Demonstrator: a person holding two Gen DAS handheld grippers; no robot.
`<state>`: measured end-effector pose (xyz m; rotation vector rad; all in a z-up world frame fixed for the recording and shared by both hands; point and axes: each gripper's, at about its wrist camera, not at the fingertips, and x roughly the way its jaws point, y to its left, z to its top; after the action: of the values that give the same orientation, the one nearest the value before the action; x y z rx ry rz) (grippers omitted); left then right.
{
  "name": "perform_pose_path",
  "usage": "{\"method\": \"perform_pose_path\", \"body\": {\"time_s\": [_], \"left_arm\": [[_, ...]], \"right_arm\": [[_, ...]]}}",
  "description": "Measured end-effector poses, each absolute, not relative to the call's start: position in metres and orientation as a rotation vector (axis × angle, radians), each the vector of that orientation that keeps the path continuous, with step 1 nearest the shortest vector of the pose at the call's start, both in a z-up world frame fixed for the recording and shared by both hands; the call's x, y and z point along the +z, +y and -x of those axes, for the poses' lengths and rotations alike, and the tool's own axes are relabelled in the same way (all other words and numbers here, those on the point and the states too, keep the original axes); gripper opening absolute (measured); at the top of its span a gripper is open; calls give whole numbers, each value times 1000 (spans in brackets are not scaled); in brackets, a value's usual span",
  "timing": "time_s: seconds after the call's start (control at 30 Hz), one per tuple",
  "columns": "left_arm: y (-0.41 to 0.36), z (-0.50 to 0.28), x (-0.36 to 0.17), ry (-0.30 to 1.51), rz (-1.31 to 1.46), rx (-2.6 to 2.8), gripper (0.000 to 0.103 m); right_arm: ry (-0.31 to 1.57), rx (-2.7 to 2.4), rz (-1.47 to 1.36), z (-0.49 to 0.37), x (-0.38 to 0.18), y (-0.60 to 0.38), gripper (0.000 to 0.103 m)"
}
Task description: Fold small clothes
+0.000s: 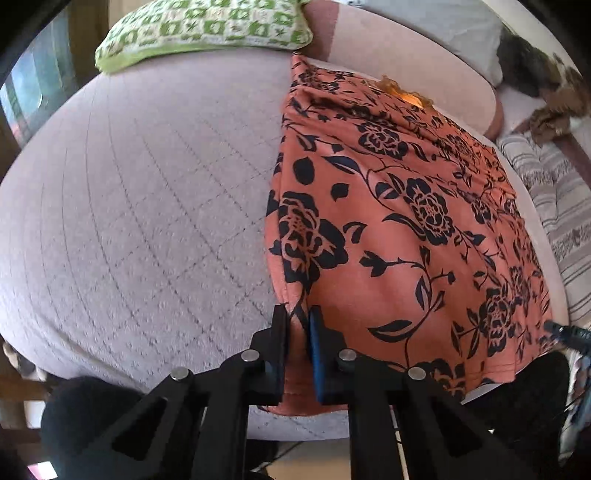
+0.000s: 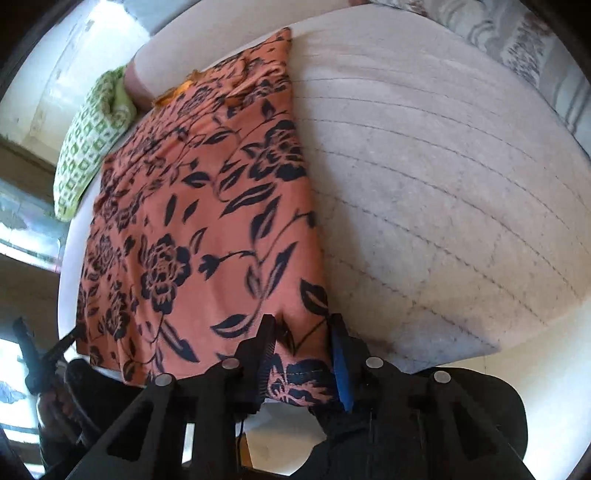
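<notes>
An orange garment with a black flower print (image 1: 399,221) lies flat on a quilted pale bed cover (image 1: 147,206). My left gripper (image 1: 298,325) is shut on the garment's near left corner at the bed's front edge. In the right wrist view the same garment (image 2: 192,229) lies left of centre. My right gripper (image 2: 301,332) has its jaws around the garment's near right corner, with cloth between them and the jaws partly apart. The left gripper's tip shows in the right wrist view (image 2: 48,350), at the far left.
A green and white patterned pillow (image 1: 207,33) lies at the bed's far end, also in the right wrist view (image 2: 92,144). A pink bolster (image 1: 406,74) lies behind the garment. A striped cloth (image 1: 554,206) lies at the right. The bed cover (image 2: 443,192) stretches to the right.
</notes>
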<state>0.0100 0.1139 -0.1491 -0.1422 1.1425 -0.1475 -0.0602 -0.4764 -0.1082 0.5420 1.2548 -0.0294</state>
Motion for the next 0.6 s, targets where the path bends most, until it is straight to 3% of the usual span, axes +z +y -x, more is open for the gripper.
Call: {"method": "perform_pose_path", "body": {"time_s": [0.03,0.07,0.1,0.13,0.17,0.2,0.23,0.27,0.37,0.43,0.47,0.6], "left_arm": [[113,-9,-148,1142,148,-147,28],[110,-7,-147,1140,146,-158,50],[104,-4,-146,1131,123,-173,55],[98,-2,-147,1129,81,-170,54],[93,-1,-148,1132,35,-162,22],[90,-2,-147,1132,8,-162,5],[92,-3,-142,1137,52,-183,5],[101,-3,-129,1117,123,-190,4],[130,8,-75,1002,253,-191,5],[143,8,-67,1000,282,-198,5],[147,4,-77,1037,274,-190,6],[147,-8,-136,1197,221,-117,9]], "right_arm": [[1250,-27,-564,61,-109,-479,38],[1237,-3,-597,62,-109,-480,56],[1224,17,-614,64,-108,-480,62],[1230,20,-612,61,-111,-478,62],[1246,20,-609,59,-115,-478,58],[1258,9,-612,57,-118,-479,51],[1274,-5,-604,52,-116,-475,16],[1250,56,-683,54,-108,-481,4],[1119,111,-735,75,-58,-494,4],[1092,85,-747,86,-45,-505,5],[1125,32,-698,87,-52,-508,10],[1331,0,-767,87,-117,-507,10]]}}
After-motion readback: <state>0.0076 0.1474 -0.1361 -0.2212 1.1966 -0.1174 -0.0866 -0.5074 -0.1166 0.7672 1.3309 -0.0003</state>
